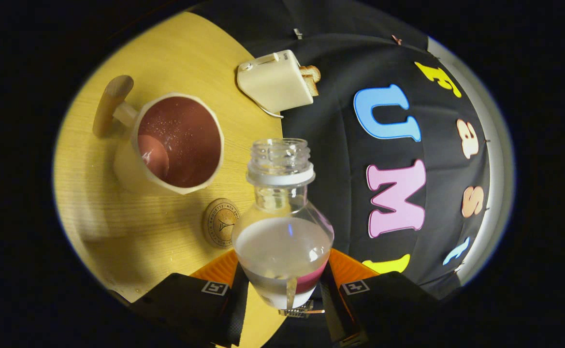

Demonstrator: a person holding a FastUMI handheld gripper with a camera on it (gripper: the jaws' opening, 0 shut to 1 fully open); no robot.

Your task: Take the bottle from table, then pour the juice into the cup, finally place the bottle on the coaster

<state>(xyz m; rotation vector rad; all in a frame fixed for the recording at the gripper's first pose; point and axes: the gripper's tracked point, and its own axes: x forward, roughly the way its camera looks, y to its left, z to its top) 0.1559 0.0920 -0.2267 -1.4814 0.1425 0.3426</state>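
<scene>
The gripper (282, 285) has both fingers clamped on the lower body of the open bottle (282, 232), low in the middle of the frame. The view is rolled, so the bottle seems tipped for pouring, its mouth toward the cup (176, 142) at upper left. The coaster (218, 222) lies on the table (176, 53), between cup and bottle. A toaster (275, 82) sits beyond, top centre.

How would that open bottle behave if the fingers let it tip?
The bottle, held between the fingers, looks like smooth clear plastic, so probably slippery. It has no cap and liquid inside, so it would likely spill. Being round, it may roll.
</scene>
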